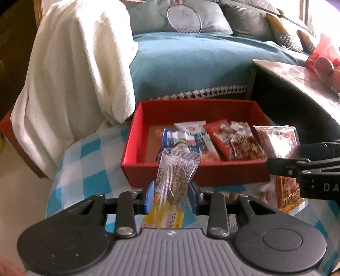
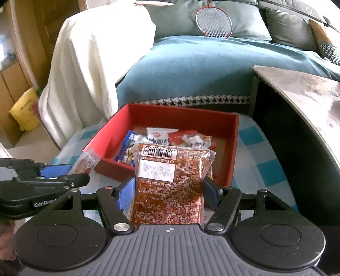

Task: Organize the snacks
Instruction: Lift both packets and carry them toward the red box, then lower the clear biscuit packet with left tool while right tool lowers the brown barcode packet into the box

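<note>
Red cardboard box (image 1: 195, 169) in the left wrist view, open-topped, resting on a blue-and-white checked cloth (image 1: 85, 157) and holding several snack packets (image 1: 212, 138). In front, left claw (image 1: 171, 197) pinched tight on a slim clear-and-yellow snack packet (image 1: 176, 169), standing upright between blue pads, just short of the box's near wall. At right edge, right claw (image 1: 284, 169) gripping a reddish packet (image 1: 274, 138). Behind: white throw (image 1: 74, 74), teal sofa cover (image 1: 191, 63), badminton racket (image 1: 183, 19).

Same red box (image 2: 231, 165) in the right wrist view. Right claw (image 2: 167, 195) partly spread, pads pressed on both sides of a wide packet of red-brown snack with barcode label (image 2: 170, 180), upright before the box's near wall. At left, left claw (image 2: 55, 172) with its slim packet (image 2: 87, 161) over the cloth (image 2: 265, 169). Grey worktop (image 2: 308, 89) at right.
</note>
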`<state>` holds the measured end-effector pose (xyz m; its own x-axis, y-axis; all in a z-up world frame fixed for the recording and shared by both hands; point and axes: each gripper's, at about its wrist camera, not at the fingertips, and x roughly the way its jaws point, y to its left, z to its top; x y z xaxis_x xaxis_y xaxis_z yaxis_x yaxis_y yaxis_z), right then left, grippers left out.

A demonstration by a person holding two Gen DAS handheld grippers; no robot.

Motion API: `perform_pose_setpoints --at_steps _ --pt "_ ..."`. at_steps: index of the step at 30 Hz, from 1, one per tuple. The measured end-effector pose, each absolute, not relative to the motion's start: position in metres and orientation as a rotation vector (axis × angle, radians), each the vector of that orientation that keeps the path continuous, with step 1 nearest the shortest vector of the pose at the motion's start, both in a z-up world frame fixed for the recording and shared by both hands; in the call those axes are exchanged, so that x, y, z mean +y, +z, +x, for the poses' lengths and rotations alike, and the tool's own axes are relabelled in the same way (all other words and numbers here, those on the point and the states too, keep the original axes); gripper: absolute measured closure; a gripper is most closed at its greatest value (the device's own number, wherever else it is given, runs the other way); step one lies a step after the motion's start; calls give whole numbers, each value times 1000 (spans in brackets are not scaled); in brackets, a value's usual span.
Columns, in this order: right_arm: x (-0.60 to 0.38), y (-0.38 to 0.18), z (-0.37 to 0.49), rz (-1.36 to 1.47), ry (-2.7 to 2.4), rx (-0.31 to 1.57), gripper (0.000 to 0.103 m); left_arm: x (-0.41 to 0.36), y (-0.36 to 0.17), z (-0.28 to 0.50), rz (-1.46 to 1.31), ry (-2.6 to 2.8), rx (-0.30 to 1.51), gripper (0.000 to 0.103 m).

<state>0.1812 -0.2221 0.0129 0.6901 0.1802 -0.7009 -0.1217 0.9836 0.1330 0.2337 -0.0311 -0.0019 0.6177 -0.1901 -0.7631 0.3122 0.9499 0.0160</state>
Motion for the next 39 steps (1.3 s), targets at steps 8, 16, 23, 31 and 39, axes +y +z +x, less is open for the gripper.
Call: perform_pose_setpoints --at_steps 8,16,23,31,39 --pt "-227 18 197 72 173 771 29 -46 6 252 149 -286 815 74" --pt "-235 24 212 68 155 746 29 -62 16 271 135 -286 767 74" --pt "-239 22 233 48 134 738 29 -76 15 289 155 -278 745 74" --pt "-245 17 254 61 129 757 29 -85 7 302 167 -265 755 74" --pt "-251 14 262 83 126 779 29 -89 1 314 170 -257 766 74"
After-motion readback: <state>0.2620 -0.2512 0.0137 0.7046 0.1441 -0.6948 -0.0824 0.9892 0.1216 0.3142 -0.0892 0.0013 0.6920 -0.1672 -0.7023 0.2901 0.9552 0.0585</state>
